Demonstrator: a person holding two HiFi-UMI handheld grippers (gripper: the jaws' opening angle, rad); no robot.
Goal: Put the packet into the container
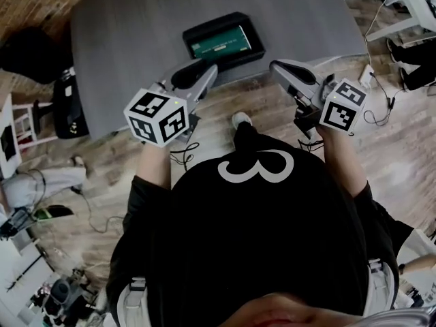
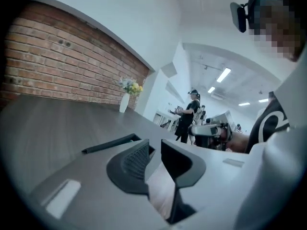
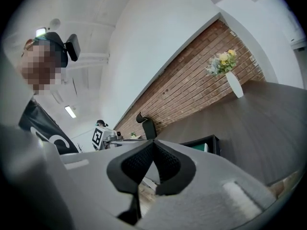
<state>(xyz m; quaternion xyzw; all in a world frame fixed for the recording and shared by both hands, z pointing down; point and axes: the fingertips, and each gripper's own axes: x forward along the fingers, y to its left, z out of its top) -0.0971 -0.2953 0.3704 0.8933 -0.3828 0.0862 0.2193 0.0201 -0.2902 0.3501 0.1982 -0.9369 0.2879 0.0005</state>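
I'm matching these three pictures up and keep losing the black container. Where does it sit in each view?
Head view: the black container is at top centre, on the grey table, with a green packet inside.
Left gripper view: only its dark rim shows, low and left of centre.
Right gripper view: it is just right of centre, with green showing inside.
Shared landmark: the grey table lies under it in all three views.

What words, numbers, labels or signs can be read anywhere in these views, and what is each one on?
"3": large white numeral on the person's black shirt, lying sideways in the head view.
Pale print on the green packet inside the black container: too blurred to read.
Marker cubes: black-and-white square patterns only, no letters or digits.
Nothing else legible in any view.
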